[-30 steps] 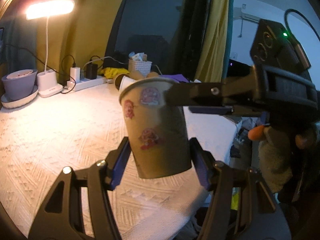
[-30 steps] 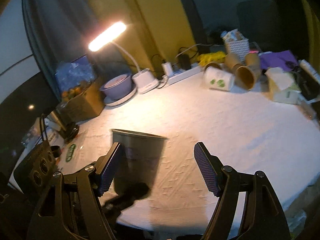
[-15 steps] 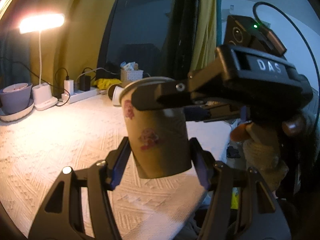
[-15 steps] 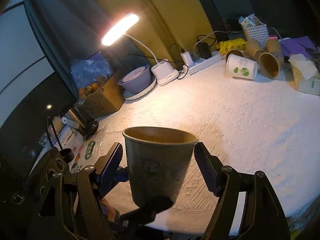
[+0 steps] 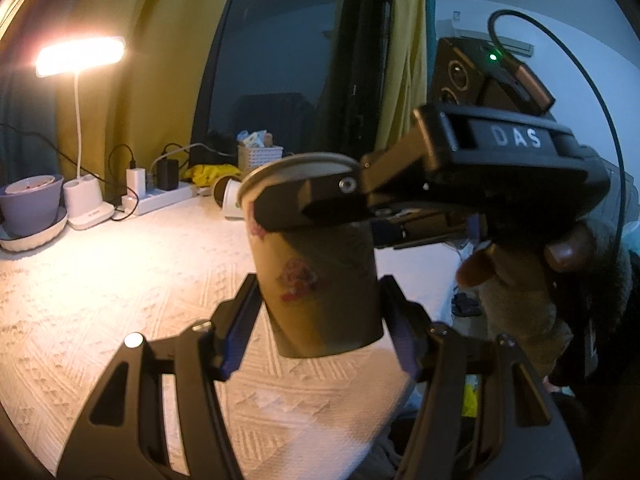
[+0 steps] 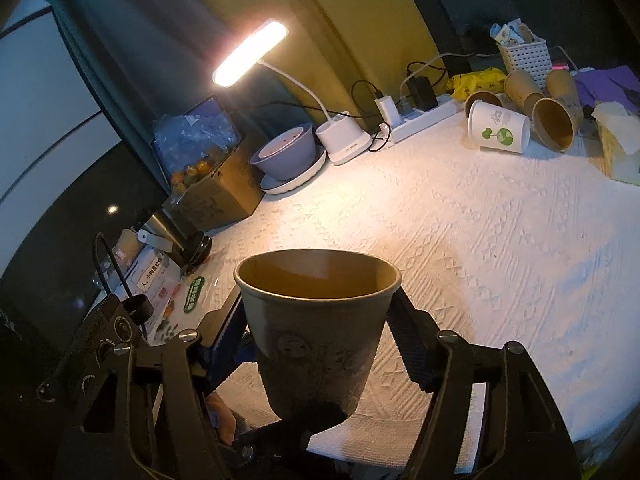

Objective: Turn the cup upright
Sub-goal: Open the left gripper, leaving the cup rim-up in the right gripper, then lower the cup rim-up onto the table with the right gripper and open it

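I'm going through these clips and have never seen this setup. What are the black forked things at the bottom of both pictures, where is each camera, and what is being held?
There is no robot here. A person holds a two-finger claw in each hand, and each claw carries a fisheye camera looking out along its fingers, so its own black fingers fill the bottom of its picture.

In the left wrist view, the left claw is shut on the lower part of a brown paper cup. The right claw reaches in from the right and meets the cup near its rim.

The right wrist view shows the same cup, mouth up, between the right claw's fingers; whether they press on it is unclear.

The cup is held above a white textured tablecloth. At the back are a lit desk lamp, a purple bowl, a power strip and several cups lying on their sides.
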{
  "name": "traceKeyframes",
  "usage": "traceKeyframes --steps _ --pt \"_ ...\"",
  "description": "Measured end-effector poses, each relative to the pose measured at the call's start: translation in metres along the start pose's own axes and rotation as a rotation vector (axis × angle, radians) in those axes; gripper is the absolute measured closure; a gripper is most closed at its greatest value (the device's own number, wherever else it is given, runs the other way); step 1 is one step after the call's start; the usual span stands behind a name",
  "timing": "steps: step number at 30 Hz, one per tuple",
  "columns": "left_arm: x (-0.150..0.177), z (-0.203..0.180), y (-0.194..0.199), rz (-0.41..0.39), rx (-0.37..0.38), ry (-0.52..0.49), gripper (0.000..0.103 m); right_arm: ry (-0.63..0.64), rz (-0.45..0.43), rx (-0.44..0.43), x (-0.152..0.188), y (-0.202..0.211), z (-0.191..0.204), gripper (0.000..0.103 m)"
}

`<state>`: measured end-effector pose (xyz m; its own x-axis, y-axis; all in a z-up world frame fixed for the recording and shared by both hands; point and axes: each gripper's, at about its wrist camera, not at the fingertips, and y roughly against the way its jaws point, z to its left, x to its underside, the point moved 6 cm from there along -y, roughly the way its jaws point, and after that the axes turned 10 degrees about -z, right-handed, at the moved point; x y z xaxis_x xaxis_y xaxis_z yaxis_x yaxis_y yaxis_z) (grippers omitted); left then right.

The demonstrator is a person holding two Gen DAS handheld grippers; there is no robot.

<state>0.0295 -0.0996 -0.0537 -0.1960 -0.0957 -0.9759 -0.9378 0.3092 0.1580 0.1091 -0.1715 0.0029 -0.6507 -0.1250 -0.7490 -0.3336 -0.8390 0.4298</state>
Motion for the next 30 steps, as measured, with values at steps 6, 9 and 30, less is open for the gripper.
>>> traceKeyframes --steps 6,9,30 --pt "0.000 0.003 -0.001 0.004 -0.002 0.013 0.040 0.015 0.004 -0.006 0.000 -0.002 0.001 0.032" --pt "0.002 0.004 -0.002 0.023 0.008 0.023 0.040 0.023 0.005 0.002 0.000 -0.003 0.002 0.033" --pt "0.009 0.076 0.008 0.154 -0.204 0.166 0.020 0.138 -0.127 0.155 -0.030 -0.009 -0.006 0.033"
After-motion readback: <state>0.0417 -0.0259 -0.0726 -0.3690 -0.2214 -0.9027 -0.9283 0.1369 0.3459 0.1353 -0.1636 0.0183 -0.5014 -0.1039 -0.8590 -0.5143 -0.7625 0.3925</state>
